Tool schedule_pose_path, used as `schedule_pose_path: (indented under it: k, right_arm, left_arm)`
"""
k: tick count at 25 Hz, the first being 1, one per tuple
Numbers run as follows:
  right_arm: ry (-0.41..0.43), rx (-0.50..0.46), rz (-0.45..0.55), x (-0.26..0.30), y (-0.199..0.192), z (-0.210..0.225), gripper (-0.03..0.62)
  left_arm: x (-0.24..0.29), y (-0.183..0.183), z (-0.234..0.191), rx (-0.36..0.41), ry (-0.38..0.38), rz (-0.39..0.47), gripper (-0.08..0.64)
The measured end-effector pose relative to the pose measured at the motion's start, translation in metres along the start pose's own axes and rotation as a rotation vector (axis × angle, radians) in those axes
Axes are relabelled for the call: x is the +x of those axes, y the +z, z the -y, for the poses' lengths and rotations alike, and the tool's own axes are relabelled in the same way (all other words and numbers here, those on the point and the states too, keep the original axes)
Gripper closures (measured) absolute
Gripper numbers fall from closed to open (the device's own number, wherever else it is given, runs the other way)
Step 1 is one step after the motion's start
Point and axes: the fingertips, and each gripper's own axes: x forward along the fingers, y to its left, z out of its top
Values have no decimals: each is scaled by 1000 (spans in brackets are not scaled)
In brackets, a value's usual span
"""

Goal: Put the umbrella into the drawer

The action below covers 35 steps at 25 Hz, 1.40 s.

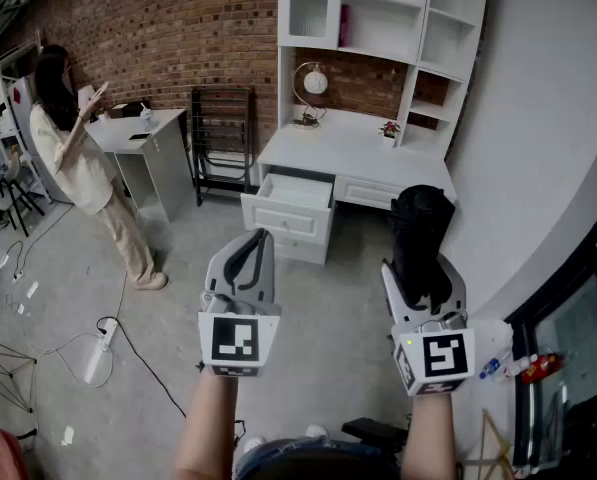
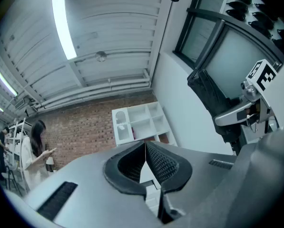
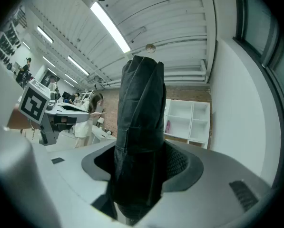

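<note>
A folded black umbrella stands upright between the jaws of my right gripper, which is shut on it; in the right gripper view the umbrella fills the middle and hides the gap between the jaws. My left gripper is shut with nothing in it, its pads meeting at the tips. The white desk stands ahead against the brick wall, and its left drawer is pulled out and looks empty. Both grippers hover over the floor in front of the desk.
A person stands at the left beside a small white table. A dark folding rack leans on the wall. A white power strip and cables lie on the floor. A white wall runs along the right.
</note>
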Motion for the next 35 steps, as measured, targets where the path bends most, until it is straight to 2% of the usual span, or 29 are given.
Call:
schedule_pose_path:
  k: [6, 14, 18, 24, 28, 35]
  right_arm:
    - [22, 26, -23, 1, -26, 35, 344]
    - [67, 24, -26, 28, -53, 54, 344]
    - [64, 31, -55, 56, -71, 65, 344]
    - [45, 25, -70, 132, -85, 72, 344]
    - [38, 45, -84, 208, -90, 71, 344]
    - [33, 94, -139, 341, -111, 61, 344]
  left_arm:
    - [22, -3, 27, 5, 22, -17, 557]
    - [60, -19, 31, 23, 58, -35, 557]
    - [93, -34, 21, 1, 61, -33, 557]
    - [155, -71, -20, 1, 65, -49, 557]
    - [207, -105, -57, -35, 53, -67, 557]
    - [298, -156, -133, -35, 45, -85, 557]
